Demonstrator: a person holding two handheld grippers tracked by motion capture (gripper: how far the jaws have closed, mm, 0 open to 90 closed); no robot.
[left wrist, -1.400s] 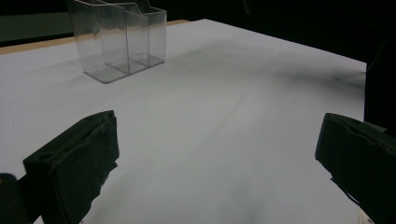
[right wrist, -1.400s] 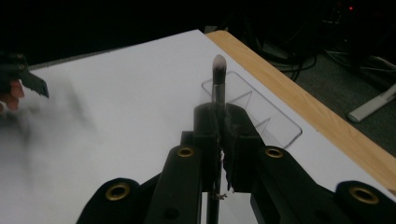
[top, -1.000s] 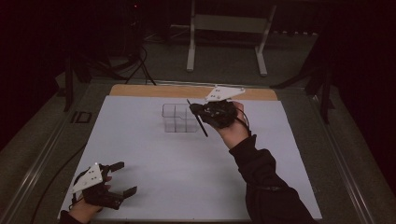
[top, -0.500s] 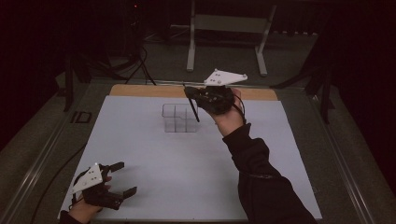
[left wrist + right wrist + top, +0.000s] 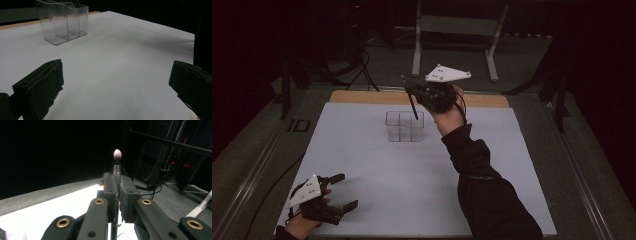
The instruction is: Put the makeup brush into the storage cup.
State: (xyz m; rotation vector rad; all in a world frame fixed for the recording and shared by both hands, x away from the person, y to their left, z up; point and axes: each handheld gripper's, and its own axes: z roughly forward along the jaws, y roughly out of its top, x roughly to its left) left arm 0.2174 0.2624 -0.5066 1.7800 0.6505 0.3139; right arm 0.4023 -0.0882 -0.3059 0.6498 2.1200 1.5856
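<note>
Resting low at left, left gripper (image 5: 343, 191), jaws spread, nothing between them. Well ahead of it, clear plastic compartment organiser (image 5: 405, 126). Clamped in right gripper (image 5: 411, 86) just above the organiser, slim black-handled makeup brush (image 5: 413, 105), bristles up: light, stiff, likely slippery; best pinched mid-handle.

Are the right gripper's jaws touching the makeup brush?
Touching. In the right gripper view the right gripper has its jaws shut tight on the makeup brush, whose bristle tip sticks up above them.
</note>
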